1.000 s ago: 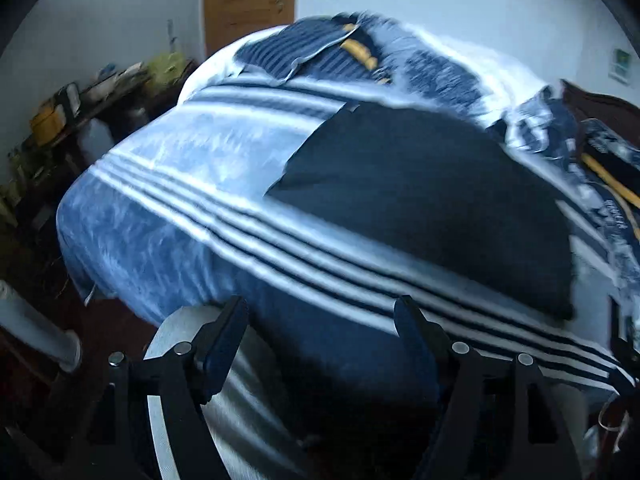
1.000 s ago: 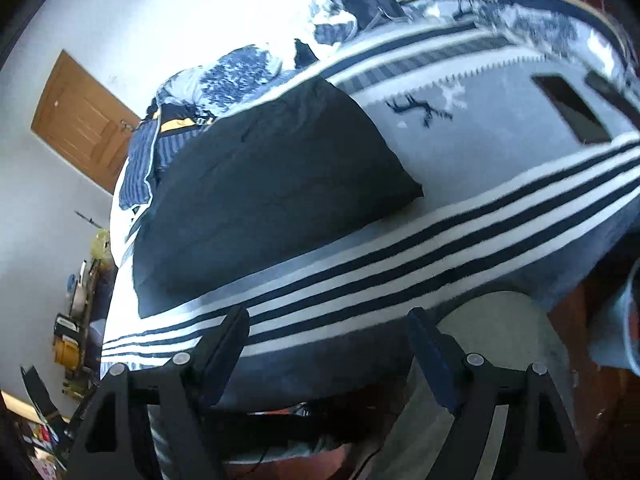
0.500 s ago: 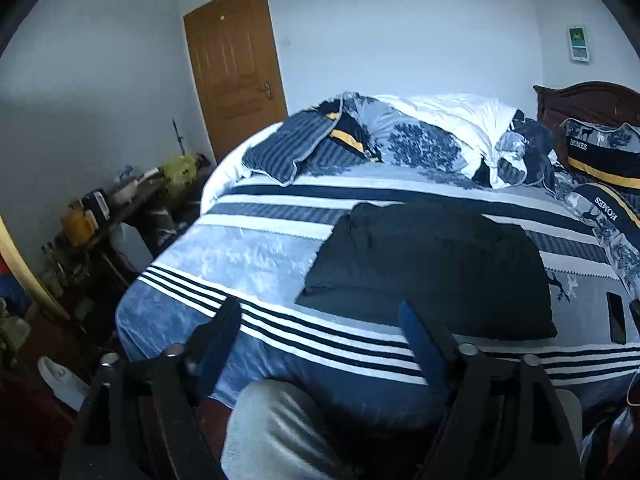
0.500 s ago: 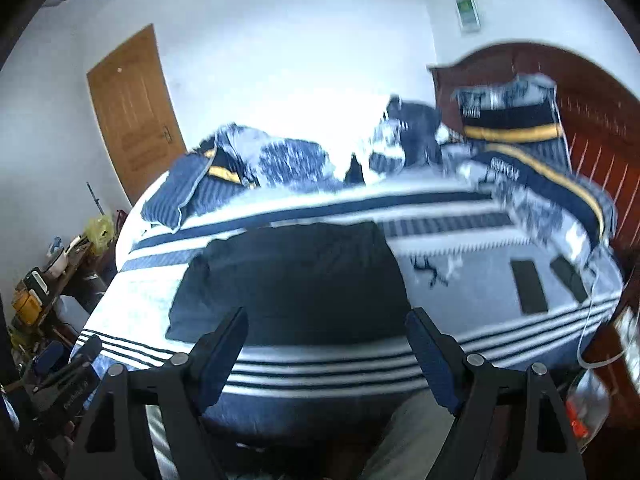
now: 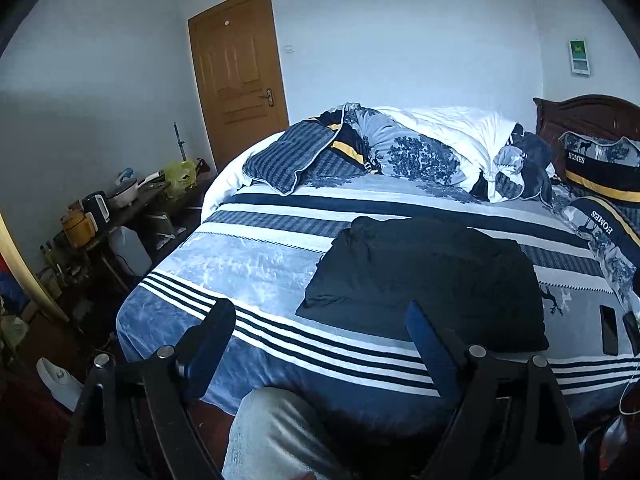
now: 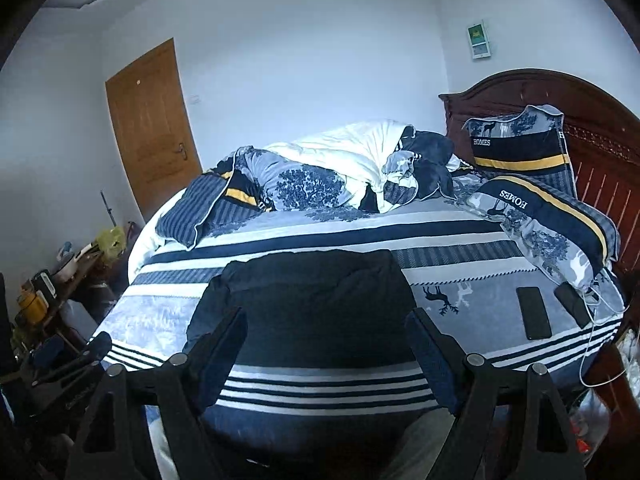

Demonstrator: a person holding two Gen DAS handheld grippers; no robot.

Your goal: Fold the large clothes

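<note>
Both hand-held grippers, left (image 5: pixel 320 332) and right (image 6: pixel 326 340), have risen off the bed (image 5: pixel 248 264), jaws spread, empty. Folded garment (image 5: pixel 432 276) lies near its front edge; two phones (image 6: pixel 534 312) toward the right corner.

A folded dark garment (image 6: pixel 308 304) lies on the striped bed (image 6: pixel 460 232), right gripper (image 6: pixel 324 332) spread empty above.

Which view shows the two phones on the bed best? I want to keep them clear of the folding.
The right wrist view: both phones lie in full on the bedspread. The left wrist view squeezes them against its right edge, one cut off.
</note>
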